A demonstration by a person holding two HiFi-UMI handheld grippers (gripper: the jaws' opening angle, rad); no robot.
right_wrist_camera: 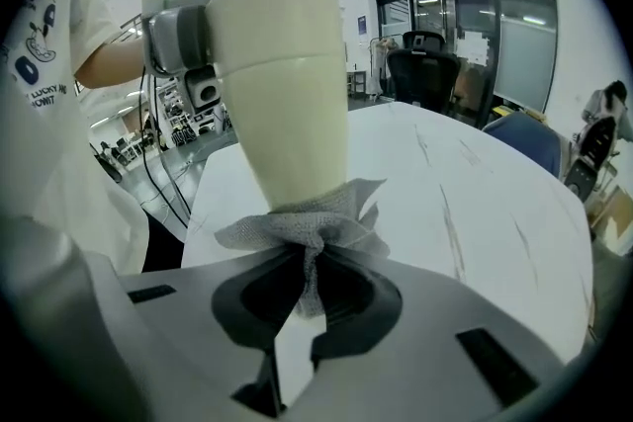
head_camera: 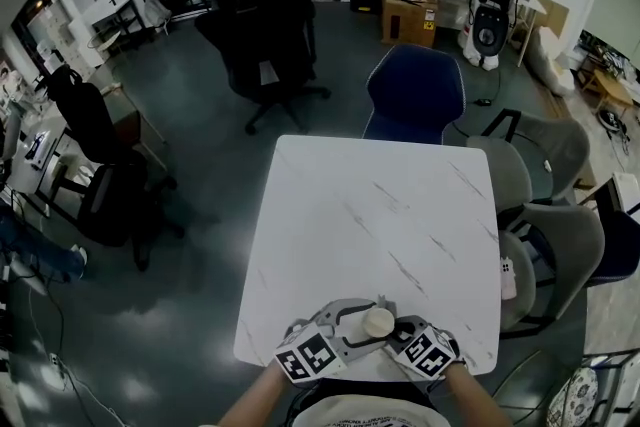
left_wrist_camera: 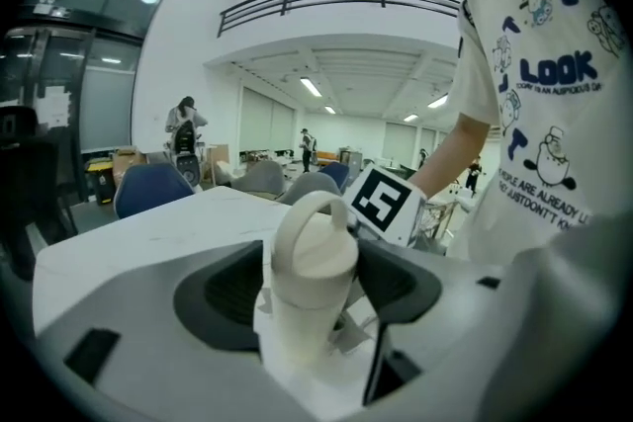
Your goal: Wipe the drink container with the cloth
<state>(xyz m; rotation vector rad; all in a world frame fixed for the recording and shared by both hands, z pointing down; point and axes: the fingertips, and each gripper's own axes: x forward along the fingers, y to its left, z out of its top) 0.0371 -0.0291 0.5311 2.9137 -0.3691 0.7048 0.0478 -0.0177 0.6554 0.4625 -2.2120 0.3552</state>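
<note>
The left gripper (head_camera: pixel 348 329) comes in from the left of the drink container (head_camera: pixel 379 322), and its jaws are closed round the cream body just below the lid. In its own view the bottle stands upright between the two dark pads, the looped handle of the lid arching over the top. The container is at the near edge of the white marbled table (head_camera: pixel 370 215), right in front of the person. Its base is hidden behind the grippers, so it may be resting on the tabletop or held just above it.

Just right of the container, the right gripper (head_camera: pixel 408 331) has its jaws pinched tight on a bunched grey cloth (right_wrist_camera: pixel 307 232). The crumpled free end of the cloth is pressed against the lower part of the container's wall. In the right gripper view the bottle rises directly above the cloth and leans slightly. The left gripper's grey body shows beside the bottle's upper part.

Beyond the container, on the far side of the table, stands a blue chair (head_camera: pixel 415 95).
</note>
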